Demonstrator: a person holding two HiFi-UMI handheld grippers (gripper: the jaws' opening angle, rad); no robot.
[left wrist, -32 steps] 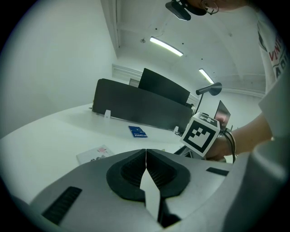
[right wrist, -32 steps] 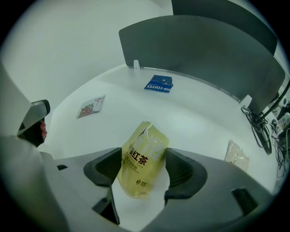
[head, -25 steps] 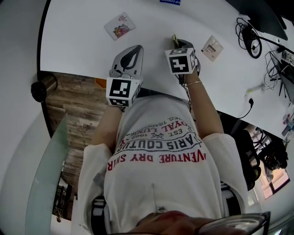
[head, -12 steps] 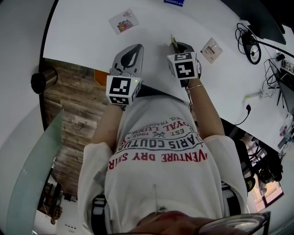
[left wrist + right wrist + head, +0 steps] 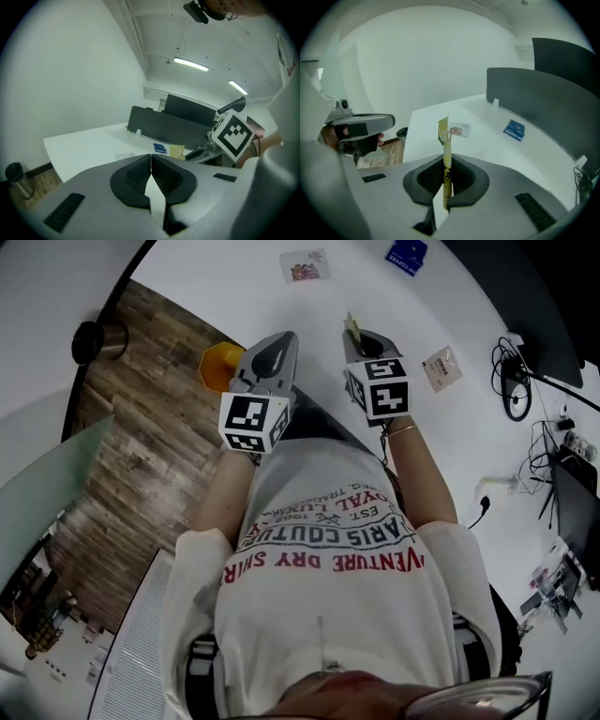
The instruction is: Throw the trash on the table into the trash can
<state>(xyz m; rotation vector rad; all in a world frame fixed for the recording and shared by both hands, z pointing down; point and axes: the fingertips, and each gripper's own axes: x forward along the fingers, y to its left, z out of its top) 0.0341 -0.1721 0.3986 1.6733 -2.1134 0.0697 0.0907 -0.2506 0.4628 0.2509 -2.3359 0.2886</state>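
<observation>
**White table, wood floor below: yellow wrapper clamped in my right claw**

White table (image 5: 234, 287) fills the far side of the head view, with wood floor (image 5: 131, 456) at its left edge.

Nearest to me, the wrapper (image 5: 446, 159) is a thin yellow strip with dark print. I see it edge-on in the right gripper view, and its top end is ragged and folded over.

My right claw (image 5: 446, 165) is closed hard on it, with both pads pressing the strip's lower half. The strip's long axis runs along the jaws and sticks out past their tips. In the head view the wrapper (image 5: 352, 326) points away from my body, out over the table.

My left claw (image 5: 151, 158) has its jaws together with nothing between them. In the head view it sits left of the right claw (image 5: 361, 337), at about the same height.

An orange bin (image 5: 214, 367) stands on the floor, just beside the left claw (image 5: 279, 338) in that view.

Farther out on the table lie a white sachet (image 5: 441, 367), a picture card (image 5: 458, 130) and a blue packet (image 5: 514, 130), well apart from each other.
</observation>
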